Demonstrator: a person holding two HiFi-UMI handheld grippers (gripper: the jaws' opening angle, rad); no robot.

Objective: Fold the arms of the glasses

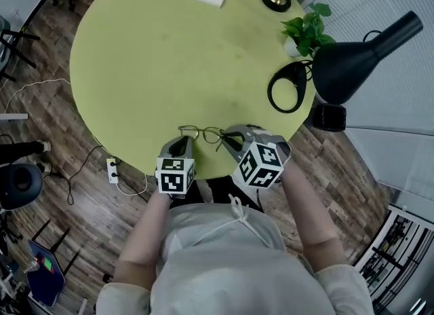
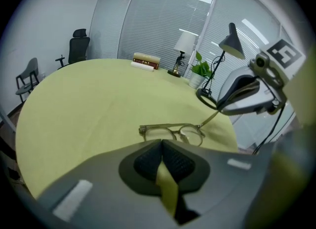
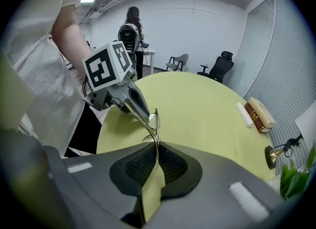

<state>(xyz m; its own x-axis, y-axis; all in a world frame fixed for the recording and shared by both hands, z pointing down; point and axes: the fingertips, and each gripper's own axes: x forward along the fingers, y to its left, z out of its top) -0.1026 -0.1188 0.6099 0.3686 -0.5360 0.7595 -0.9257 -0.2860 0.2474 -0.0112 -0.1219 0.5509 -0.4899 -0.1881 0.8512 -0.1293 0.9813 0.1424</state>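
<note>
The round yellow-green table (image 1: 135,69) is bearing the work at its near edge. The right gripper (image 1: 229,137) is pinching one thin arm of the glasses (image 1: 201,132) between its pads — the left gripper (image 1: 183,142), jaws pressed together on nothing, is hovering just beside the frame's other end. The glasses are lying between both grippers, the pinched arm sticking out.

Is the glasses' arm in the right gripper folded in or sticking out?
Sticking out. The arm slants away from the glasses into the shut right gripper, not tucked behind the lenses.
</note>
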